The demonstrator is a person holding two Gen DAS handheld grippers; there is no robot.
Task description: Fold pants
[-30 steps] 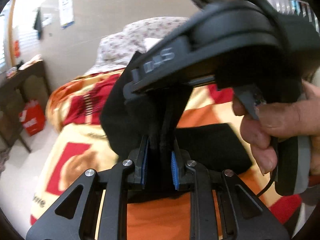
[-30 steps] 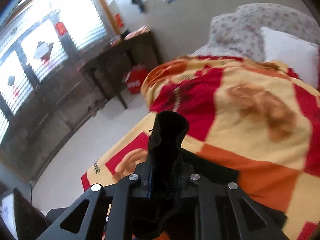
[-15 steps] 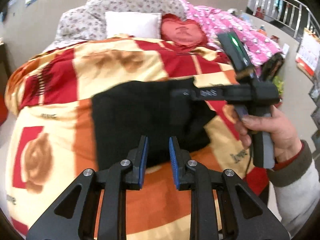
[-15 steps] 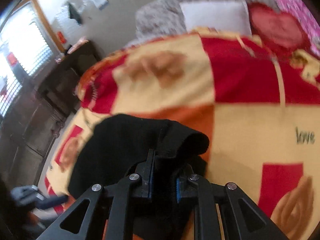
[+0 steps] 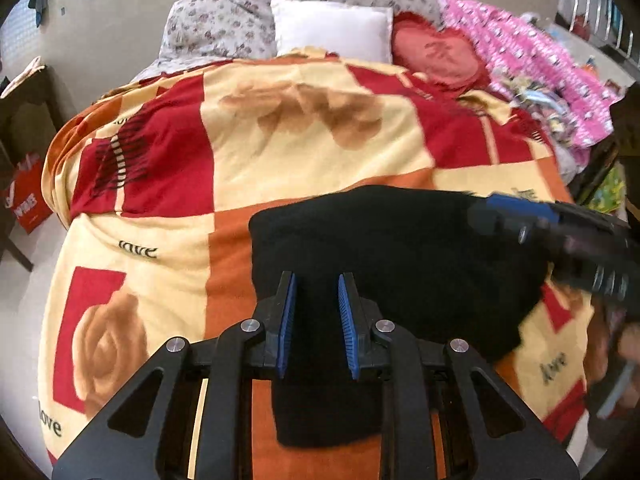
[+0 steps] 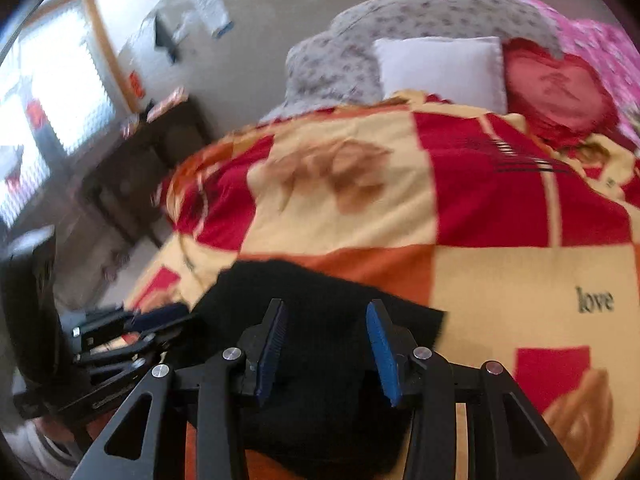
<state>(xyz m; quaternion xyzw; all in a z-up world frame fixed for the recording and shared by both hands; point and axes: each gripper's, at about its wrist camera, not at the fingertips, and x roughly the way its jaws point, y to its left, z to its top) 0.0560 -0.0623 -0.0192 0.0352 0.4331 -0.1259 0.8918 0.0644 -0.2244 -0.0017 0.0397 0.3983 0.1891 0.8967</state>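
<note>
now that both sets of jaws have let go and stand apart with nothing in them, the black pants (image 5: 384, 256) lie in a folded pile on the bed (image 5: 168, 248), near its front edge. a second ago the left gripper (image 5: 316, 320) and the right gripper (image 6: 326, 350) each pinched the cloth up in the air. i think this fold is done. no boxes or baskets show.
</note>
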